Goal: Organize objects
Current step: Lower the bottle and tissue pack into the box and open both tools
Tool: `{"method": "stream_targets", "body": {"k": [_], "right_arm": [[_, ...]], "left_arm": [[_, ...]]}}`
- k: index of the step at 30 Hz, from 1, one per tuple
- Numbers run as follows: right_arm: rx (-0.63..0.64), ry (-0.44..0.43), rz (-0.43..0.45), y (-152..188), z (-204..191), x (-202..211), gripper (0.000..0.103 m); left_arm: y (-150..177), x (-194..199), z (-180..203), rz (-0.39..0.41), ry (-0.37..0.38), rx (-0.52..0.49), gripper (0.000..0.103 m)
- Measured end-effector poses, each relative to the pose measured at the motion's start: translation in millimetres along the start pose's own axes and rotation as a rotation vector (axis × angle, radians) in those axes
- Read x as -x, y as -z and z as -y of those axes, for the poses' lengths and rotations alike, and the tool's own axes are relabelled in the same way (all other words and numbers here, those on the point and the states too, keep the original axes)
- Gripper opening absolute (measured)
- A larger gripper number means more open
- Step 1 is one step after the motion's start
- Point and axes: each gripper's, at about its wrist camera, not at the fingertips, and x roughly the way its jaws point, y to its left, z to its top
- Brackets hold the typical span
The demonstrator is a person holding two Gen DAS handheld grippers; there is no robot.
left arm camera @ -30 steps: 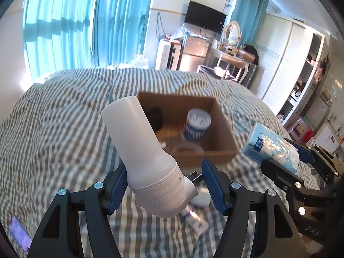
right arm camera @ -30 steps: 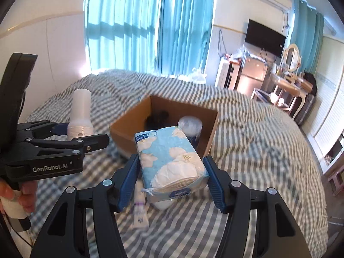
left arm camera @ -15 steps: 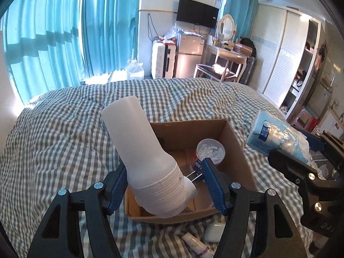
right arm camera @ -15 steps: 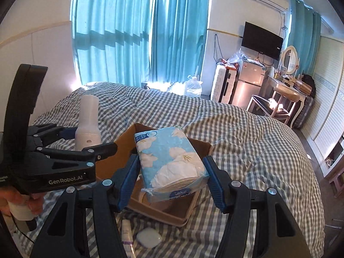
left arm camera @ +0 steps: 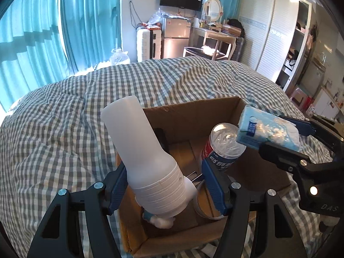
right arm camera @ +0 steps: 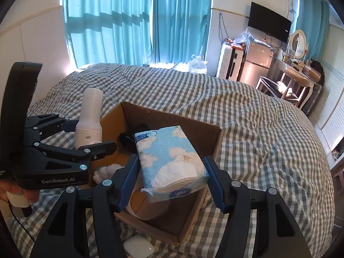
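Note:
A white plastic bottle (left arm camera: 146, 163) stands tilted between the blue pads of my left gripper (left arm camera: 163, 185), which is shut on it above the near left corner of an open cardboard box (left arm camera: 193, 111). My right gripper (right arm camera: 169, 172) is shut on a blue tissue pack (right arm camera: 169, 161) with white cloud print, held over the box (right arm camera: 172, 116). In the left wrist view the tissue pack (left arm camera: 266, 131) and the right gripper (left arm camera: 277, 133) hang above the box's right side. From the right wrist, the left gripper (right arm camera: 91, 133) and its bottle (right arm camera: 90, 118) show at the left.
Inside the box stand a clear drink bottle with a red label (left arm camera: 223, 150), a tape roll (right arm camera: 148, 210), a black item (right arm camera: 129, 137) and a white fluffy thing (left arm camera: 161, 222). The box rests on a checked bed cover (left arm camera: 64, 129). A white oval object (right arm camera: 138, 246) lies before it.
Both grippers have come forward and down with their loads, from short of the box to above its inside. The box now looks much larger and nearer.

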Motion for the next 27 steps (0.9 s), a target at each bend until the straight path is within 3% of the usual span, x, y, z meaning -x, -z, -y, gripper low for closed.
{"method": "stream_targets", "body": {"k": [18, 21, 25, 27], "right_arm": [[-0.039, -0.057, -0.054, 15.4, 9.2, -39.2, 0.062], [-0.050, -0.061, -0.038, 14.6, 10.1, -34.6, 0.062], [-0.080, -0.054, -0.009, 11.7, 14.5, -22.3, 0.073], [-0.089, -0.051, 0.008, 9.3, 16.2, -13.3, 0.073]], "left_arm": [[7.5, -43.5, -7.4, -0.042, 0.018, -0.050, 0.068], [7.4, -41.9, -8.7, -0.052, 0.029, -0.039, 0.071], [4.5, -27.3, -8.9, -0.020, 0.020, -0.030, 0.088], [2.5, -15.9, -6.8, 0.001, 0.019, -0.035, 0.089]]}}
